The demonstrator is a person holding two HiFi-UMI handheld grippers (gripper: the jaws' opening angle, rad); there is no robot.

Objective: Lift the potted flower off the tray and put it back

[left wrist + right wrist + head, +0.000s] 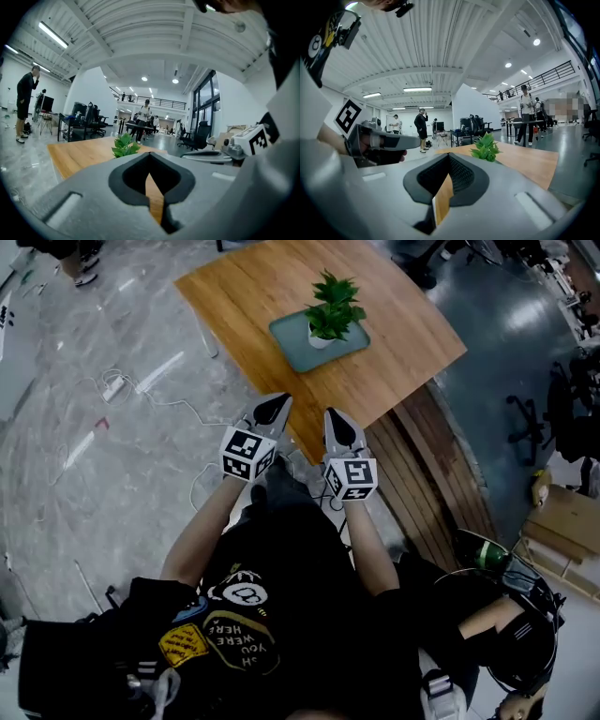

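The potted flower (330,315) stands upright in its white pot, its long axis vertical and its leaves fanning upward. It sits on the teal tray (286,334) near the middle of the wooden tabletop (234,292). It is well ahead of both grippers, which hover side by side at the tabletop's near corner. The left gripper (275,409) and right gripper (339,425) each have their fingers clenched on nothing. Only bare wood separates them from the tray. A white power strip (114,387) lies on the floor to the left.

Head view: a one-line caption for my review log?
Left gripper and right gripper, both shut, near the wooden table's corner; potted flower stands on its tray.
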